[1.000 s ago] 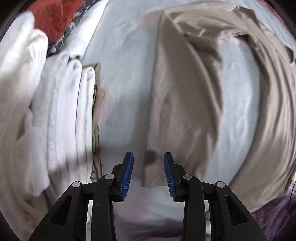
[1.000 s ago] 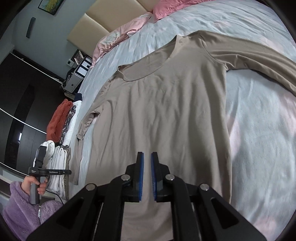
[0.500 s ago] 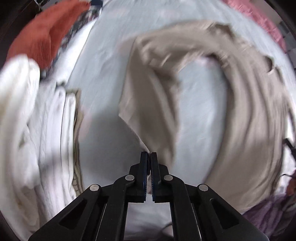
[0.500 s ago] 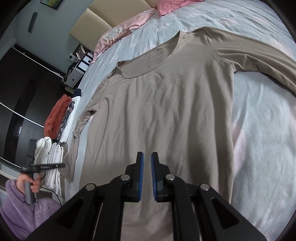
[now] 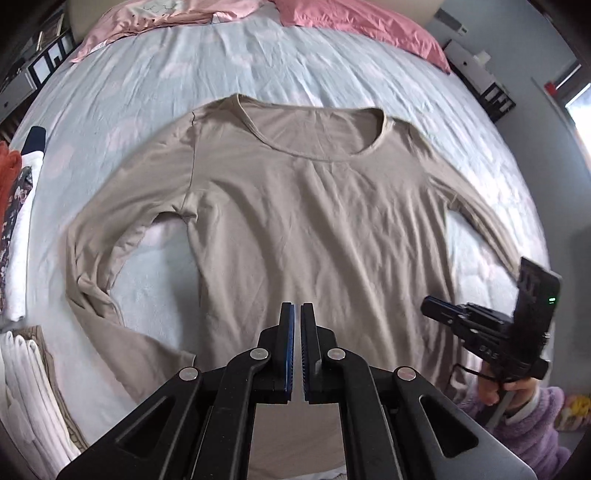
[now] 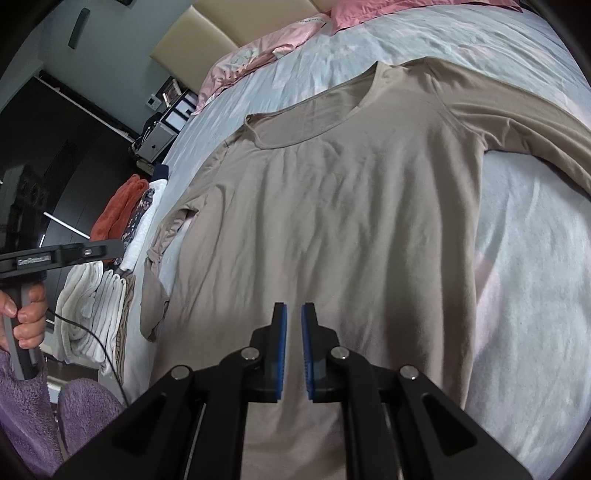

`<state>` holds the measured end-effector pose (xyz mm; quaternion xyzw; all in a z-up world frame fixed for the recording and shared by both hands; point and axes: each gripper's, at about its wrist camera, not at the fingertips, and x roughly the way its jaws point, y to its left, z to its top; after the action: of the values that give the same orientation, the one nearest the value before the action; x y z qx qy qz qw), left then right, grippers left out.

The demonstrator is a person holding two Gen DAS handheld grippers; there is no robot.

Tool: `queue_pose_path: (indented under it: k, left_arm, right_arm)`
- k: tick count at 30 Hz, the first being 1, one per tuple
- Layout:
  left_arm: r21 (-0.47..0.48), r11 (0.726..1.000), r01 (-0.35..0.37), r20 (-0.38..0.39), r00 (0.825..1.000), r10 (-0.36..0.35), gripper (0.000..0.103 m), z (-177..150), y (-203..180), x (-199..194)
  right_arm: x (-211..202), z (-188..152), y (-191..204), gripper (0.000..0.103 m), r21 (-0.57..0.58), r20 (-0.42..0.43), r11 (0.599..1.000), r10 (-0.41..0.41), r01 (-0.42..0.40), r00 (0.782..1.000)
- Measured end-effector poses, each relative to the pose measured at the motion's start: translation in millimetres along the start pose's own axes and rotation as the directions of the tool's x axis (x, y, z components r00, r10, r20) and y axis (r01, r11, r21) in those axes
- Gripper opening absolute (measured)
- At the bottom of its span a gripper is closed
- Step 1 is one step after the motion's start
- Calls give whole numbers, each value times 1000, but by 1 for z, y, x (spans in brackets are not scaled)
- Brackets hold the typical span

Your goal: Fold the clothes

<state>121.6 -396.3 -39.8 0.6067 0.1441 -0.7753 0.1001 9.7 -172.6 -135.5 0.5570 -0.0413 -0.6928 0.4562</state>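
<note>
Shirt (image 5: 314, 229) fabric, beige and long-sleeved, lies face up and spread flat on the bed (image 5: 166, 74), and I have both tools hanging over its lower half. My left gripper (image 5: 297, 350) has its blue-padded fingers (image 5: 289, 350) pressed almost together with nothing caught between them. My right gripper (image 6: 293, 350) shows a narrow slit between its fingers (image 6: 281, 350), also empty, so I read it as closed too. Moving outward, the shirt's neckline points toward the pink pillows (image 5: 354, 22) at the head of the bed. One sleeve (image 5: 107, 266) bends back on itself, crumpled near the cuff; the other sleeve (image 6: 524, 136) stretches out straight across the pale blue sheet. Beyond the bent sleeve, at the bed's edge, sits a row of folded clothes (image 6: 96, 306), white towels nearest, a rust-red piece (image 6: 118, 210) farther along. A hand (image 6: 27, 314) in a purple fleece sleeve grips the left tool's handle.
</note>
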Motion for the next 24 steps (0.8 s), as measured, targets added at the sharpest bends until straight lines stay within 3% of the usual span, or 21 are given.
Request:
queue_pose_path:
  k: [6,8,11,13,17,24]
  left_arm:
    - [-7,996,-87,65,994,88,10,-7,30,21]
    - [-55,989,-134,110,984,139,24,-22,47,21]
    - [-162,966,-200,157,962,225,28,-47,79,18]
    - [-238,945,-226,144,953,265,28,-62,102,19]
    - [-329,928,-177,121,966,227,28,-70,136,29]
    - [-373,917,-140,161,964,213,28,-65,175,31]
  right_arm:
    - [7,0,4,10,-42,-20,999,24,-24,1000]
    - [7,-1,9,12,-60,-23,998,26,-28,999]
    - [5,-6,20,19,-93,-27,995,25,-27,999]
    - [6,-9,30,22,-101,-35,995,18,-21,999]
    - [18,-10,63,23,-92,-86,995,17,-25,996]
    - [84,-14,161,23,-165,-170,981,69,-97,983]
